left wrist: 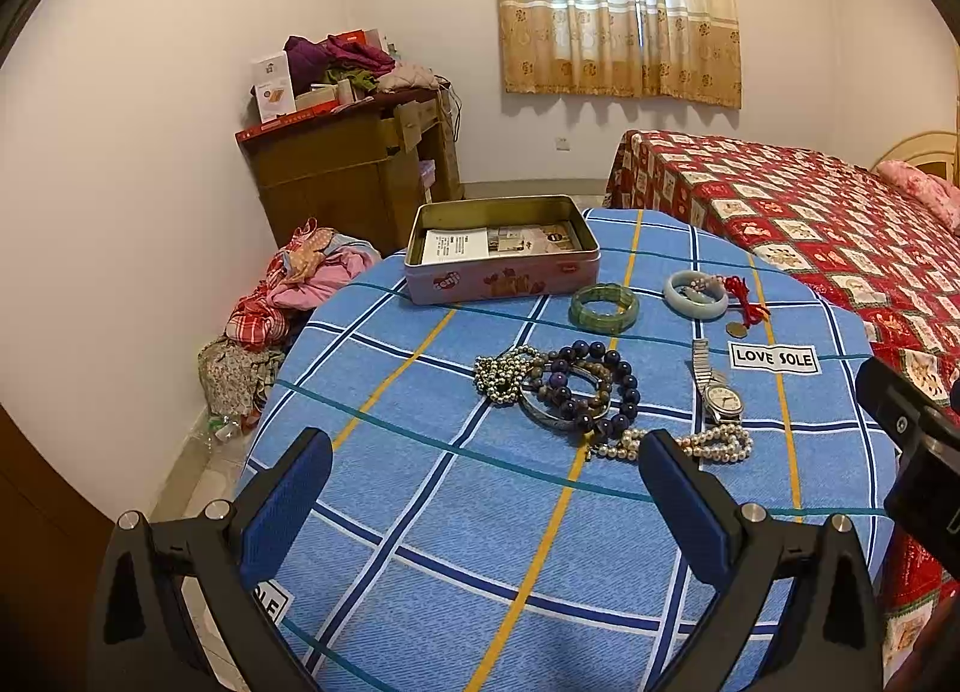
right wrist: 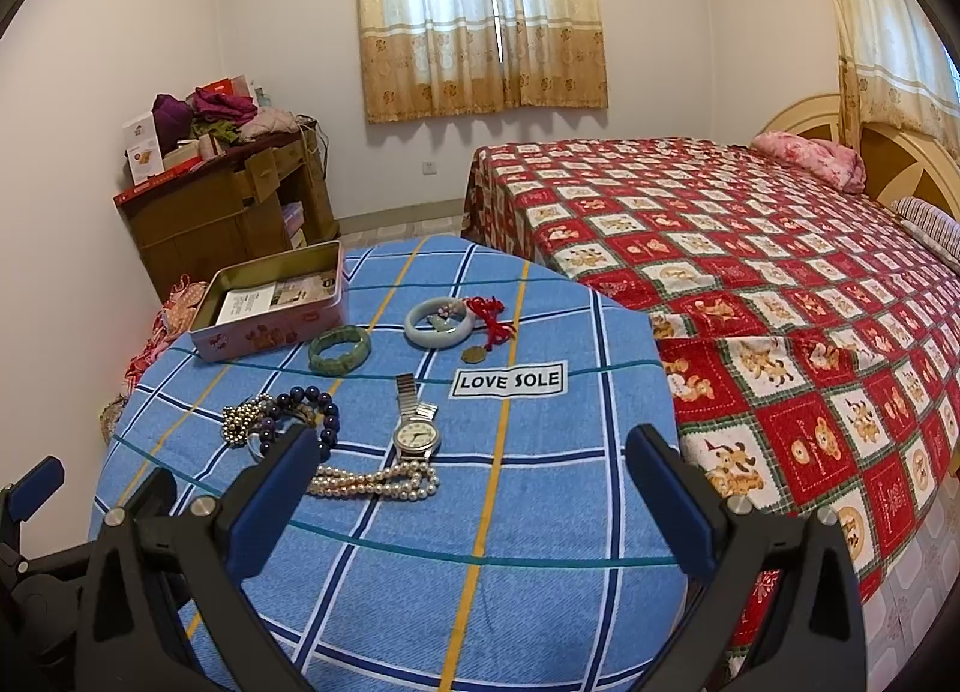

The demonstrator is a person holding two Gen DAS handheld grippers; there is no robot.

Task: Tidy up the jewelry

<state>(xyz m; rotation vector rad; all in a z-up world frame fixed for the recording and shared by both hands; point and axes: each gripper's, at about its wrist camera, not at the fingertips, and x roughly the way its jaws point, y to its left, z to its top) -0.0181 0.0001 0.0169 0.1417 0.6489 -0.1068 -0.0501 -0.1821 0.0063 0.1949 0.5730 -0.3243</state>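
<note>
Pearl strand (right wrist: 375, 481): it lies bunched on the blue plaid cloth (right wrist: 540, 512) of my desk, nearest my two tools, one end touching the wristwatch (right wrist: 415, 433).
How it handles: I judge it light, limp and slippery; it will sag and swing, so I would pinch it where the loops double up, not at a single bead.
Wristwatch: face up, metal stretch band running away from me; stiff at the case, so the case edges look the safest grip.
Dark bead bracelets (left wrist: 591, 392): piled with a metal bangle and a ball-bead chain (left wrist: 501, 374); I expect them to snag each other if I lift one.
Stone bangles: a green one (left wrist: 603, 308) and a pale one (left wrist: 696, 296) farther back, well apart; rigid, smooth, probably brittle if dropped.
Red cord with coin pendant (right wrist: 489, 326): just beside the pale bangle.
Tin box (left wrist: 501, 248): lid off, papers inside, at the far left edge of the desk; likely where everything goes.
Left hand-held gripper (left wrist: 486, 488): jaws spread wide, empty, hovering above the cloth short of the bead pile.
Right hand-held gripper (right wrist: 471, 482): also wide and empty, its left finger (right wrist: 276, 506) near the pearls.
Surroundings: a bed (right wrist: 780, 272) with a red quilt sits to the right.
</note>
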